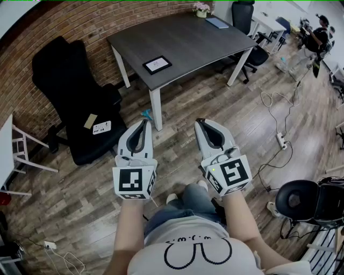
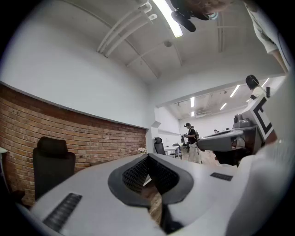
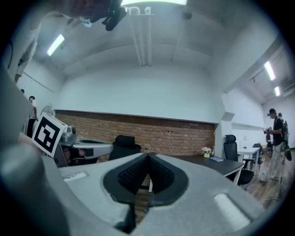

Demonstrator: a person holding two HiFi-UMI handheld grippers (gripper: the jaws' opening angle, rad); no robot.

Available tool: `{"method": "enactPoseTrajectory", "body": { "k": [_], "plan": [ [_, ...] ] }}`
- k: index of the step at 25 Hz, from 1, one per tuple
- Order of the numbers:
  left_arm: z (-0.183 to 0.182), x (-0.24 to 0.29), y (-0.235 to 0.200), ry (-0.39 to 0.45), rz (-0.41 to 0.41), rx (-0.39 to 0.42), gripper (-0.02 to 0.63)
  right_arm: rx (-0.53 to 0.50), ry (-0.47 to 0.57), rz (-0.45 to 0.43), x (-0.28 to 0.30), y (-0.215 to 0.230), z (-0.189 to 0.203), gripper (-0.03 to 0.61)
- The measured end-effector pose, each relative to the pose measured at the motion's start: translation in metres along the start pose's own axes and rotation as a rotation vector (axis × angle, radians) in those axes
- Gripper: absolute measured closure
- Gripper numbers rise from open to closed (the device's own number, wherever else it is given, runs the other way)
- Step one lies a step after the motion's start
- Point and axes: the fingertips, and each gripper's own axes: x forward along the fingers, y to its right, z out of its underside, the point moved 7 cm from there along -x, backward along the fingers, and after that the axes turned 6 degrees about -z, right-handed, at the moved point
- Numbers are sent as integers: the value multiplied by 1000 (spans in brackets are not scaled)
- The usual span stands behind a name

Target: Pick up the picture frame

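Observation:
A black-rimmed picture frame (image 1: 157, 65) with a white print lies flat near the front edge of the dark grey table (image 1: 188, 37). Both grippers hang level over the wooden floor, well short of the table. My left gripper (image 1: 145, 122) is shut with nothing in it. My right gripper (image 1: 200, 122) is likewise shut and empty. In the left gripper view the jaw tips of the left gripper (image 2: 148, 156) meet. In the right gripper view the tips of the right gripper (image 3: 147, 156) are also pressed together. The frame itself is not visible in either gripper view.
A black office chair (image 1: 75, 102) stands left of the table against the brick wall. A small flower pot (image 1: 202, 9) and a blue notebook (image 1: 217, 22) sit at the table's far end. Cables and a power strip (image 1: 280, 140) lie on the floor at right. A person (image 1: 317, 37) stands far right.

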Motion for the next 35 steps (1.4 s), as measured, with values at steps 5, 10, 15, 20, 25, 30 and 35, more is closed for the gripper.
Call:
{"method": "enactPoseTrajectory", "body": {
  "k": [5, 10, 15, 20, 25, 30, 35],
  "plan": [
    [1, 11, -5, 1, 3, 3, 615, -6, 3, 4, 9, 4, 0, 584],
    [11, 38, -11, -9, -17, -11, 615, -2, 21, -15, 29, 25, 8, 583],
    [20, 86, -18, -26, -47, -18, 615, 11, 25, -32, 67, 66, 17, 583],
    [20, 155, -25, -30, -91, -24, 615, 16, 31, -73, 115, 123, 21, 583],
    [14, 227, -30, -31, -133, -22, 615, 41, 41, -112, 168, 188, 19, 583],
    [14, 285, -37, -35, -199, -37, 615, 49, 45, -166, 215, 240, 21, 583],
    [27, 319, -44, -64, -242, -45, 615, 68, 33, -200, 249, 270, 32, 583]
  ]
}}
